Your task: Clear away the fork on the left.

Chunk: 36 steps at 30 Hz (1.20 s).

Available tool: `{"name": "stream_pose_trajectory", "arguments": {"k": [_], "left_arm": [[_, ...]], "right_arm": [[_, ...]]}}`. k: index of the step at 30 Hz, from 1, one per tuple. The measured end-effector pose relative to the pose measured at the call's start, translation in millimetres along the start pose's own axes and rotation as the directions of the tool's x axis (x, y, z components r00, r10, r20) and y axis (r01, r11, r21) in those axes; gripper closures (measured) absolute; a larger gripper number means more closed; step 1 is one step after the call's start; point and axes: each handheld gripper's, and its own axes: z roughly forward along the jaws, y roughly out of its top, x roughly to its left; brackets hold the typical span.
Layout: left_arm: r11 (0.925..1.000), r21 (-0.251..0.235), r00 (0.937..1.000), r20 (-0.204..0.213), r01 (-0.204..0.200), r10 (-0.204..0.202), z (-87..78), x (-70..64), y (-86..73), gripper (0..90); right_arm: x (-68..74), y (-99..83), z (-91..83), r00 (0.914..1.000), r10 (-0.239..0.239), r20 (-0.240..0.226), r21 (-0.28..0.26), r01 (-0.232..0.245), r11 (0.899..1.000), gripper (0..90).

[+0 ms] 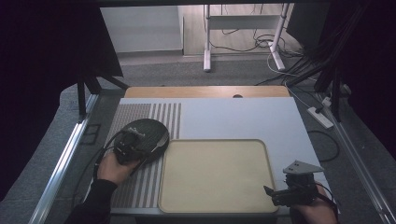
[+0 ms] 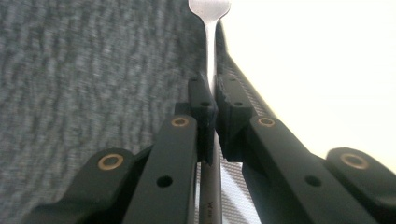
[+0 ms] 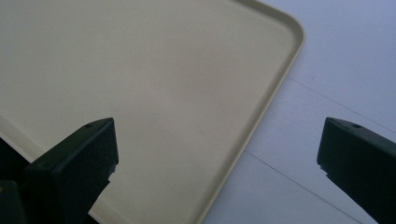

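My left gripper hovers over a dark round plate on the table's left side. In the left gripper view, this gripper is shut on the thin handle of a metal utensil. The utensil's head is cut off by the top edge, with the plate's textured surface beneath it. A large beige tray lies at the front middle. My right gripper is near the tray's front right corner. Its jaws stand wide open with nothing between them, above the tray's rounded corner.
The plate rests on a grey striped mat along the left of the white table. The tray's raised rim borders bare white table. A wooden strip runs along the far edge. Cables and a power strip lie on the floor at right.
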Motion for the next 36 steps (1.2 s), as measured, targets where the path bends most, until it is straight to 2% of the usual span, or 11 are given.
{"name": "stream_pose_trajectory", "arguments": {"k": [3, 6, 9, 18, 28, 31, 36], "left_arm": [[0.9998, 0.018, 0.9999, 0.002, -0.011, 0.011, 3.0, -7.7, -0.8, 84.9], [0.9998, 0.019, 1.0, -0.002, -0.005, 0.005, 4.0, -14.1, -0.3, 84.9], [1.0, 0.003, 0.9999, 0.017, 0.002, -0.002, 4.8, -22.1, 1.2, 84.9], [0.9998, 0.012, 0.9979, 0.064, -0.014, 0.013, 20.2, -54.1, 14.1, 84.8], [0.9972, 0.032, 0.9939, 0.09, -0.067, 0.064, 43.4, -88.4, 30.6, 84.8], [0.9955, 0.051, 0.9938, 0.082, -0.08, 0.076, 52.9, -94.9, 32.4, 84.8], [0.994, 0.074, 0.9947, 0.07, -0.081, 0.075, 64.1, -97.7, 31.7, 84.7]], "right_arm": [[-0.2, 0.0, 0.1, 1.0, 0.001, -0.002, 0.001, -0.001, 1.0, 0.0], [-0.1, 0.1, 0.2, 1.0, -0.001, -0.001, 0.001, 0.001, 1.0, 0.0], [0.0, 0.2, 0.4, 1.0, -0.001, -0.001, 0.002, 0.001, 1.0, 0.0], [0.4, 0.4, 0.8, 1.0, -0.003, 0.001, 0.004, 0.003, 1.0, 0.0], [0.8, 0.6, 1.1, 0.9999, -0.01, 0.001, 0.009, 0.01, 1.0, 0.0], [0.9, 0.4, 1.0, 0.9999, -0.013, 0.001, 0.008, 0.013, 1.0, 0.0], [1.2, 0.5, 1.4, 0.9998, -0.02, -0.001, 0.011, 0.02, 1.0, 0.0]]}}
